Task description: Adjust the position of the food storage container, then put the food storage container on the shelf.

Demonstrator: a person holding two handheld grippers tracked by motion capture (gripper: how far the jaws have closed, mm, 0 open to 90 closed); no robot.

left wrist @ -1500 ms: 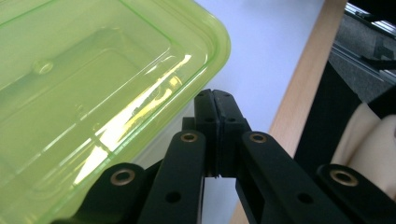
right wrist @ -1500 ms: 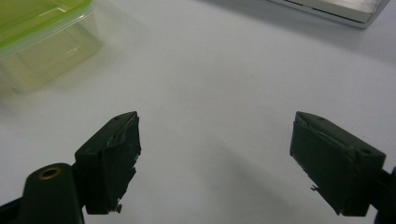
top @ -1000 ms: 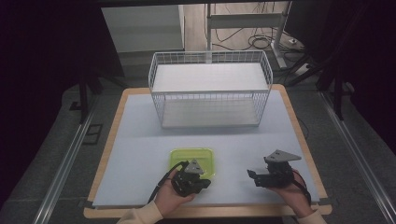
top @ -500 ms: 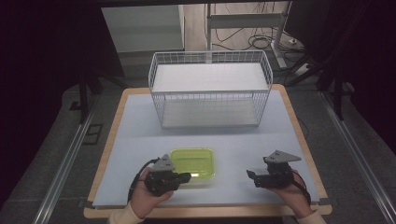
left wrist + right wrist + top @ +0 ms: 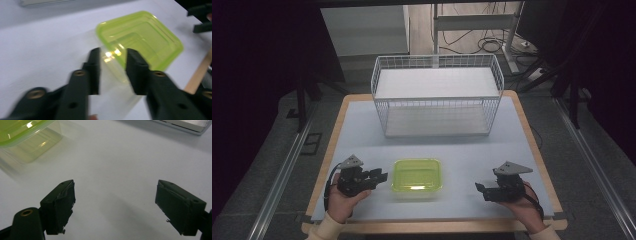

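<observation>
Approach step judged: left tool parted beside green-lidded container, gripping nothing; right tool spread wide, idle. Next: closing on container rim.

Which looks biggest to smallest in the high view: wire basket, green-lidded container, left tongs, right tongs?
1. Wire basket, by far the largest.
2. Green-lidded container.
3. Left tongs and right tongs: each tool looks about alike in size, both smaller than the container, so no ranking between them.

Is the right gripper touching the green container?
Apart. In the high view, bare table separates the right gripper from the green container.
</observation>
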